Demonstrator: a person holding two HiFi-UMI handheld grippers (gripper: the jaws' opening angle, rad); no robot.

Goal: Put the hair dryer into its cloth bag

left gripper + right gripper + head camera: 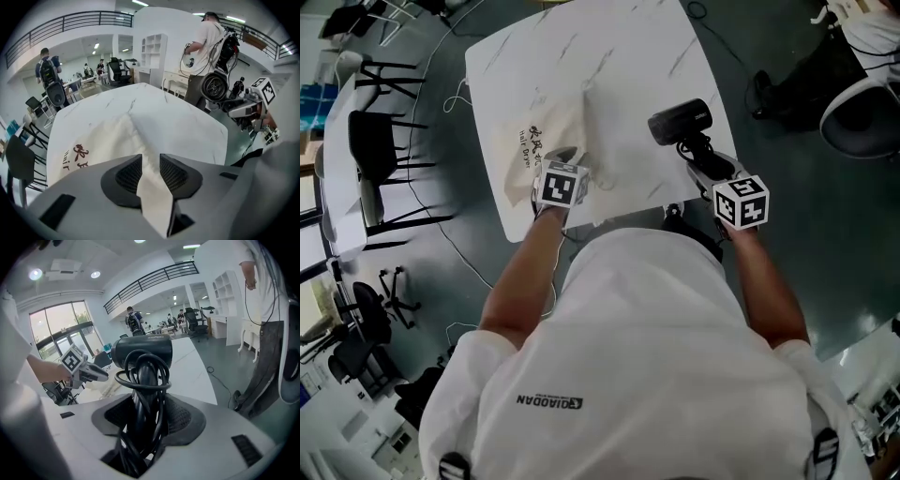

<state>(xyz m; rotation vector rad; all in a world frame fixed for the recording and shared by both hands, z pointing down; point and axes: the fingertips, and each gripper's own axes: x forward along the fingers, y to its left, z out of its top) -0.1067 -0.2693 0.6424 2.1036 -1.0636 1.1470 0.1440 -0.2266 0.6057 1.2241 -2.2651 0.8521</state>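
Black corded hair dryer (680,120); creased cream cloth bag (561,127).

The left tongs (150,161) stand apart round a fold of the cloth bag (103,136) (brown lettering) on a table (187,117).

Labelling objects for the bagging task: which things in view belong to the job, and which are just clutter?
Job: hair dryer, clamped in right gripper; cloth bag, its fabric between the open jaws of left gripper; table.
Clutter: black chairs; person beyond the table.
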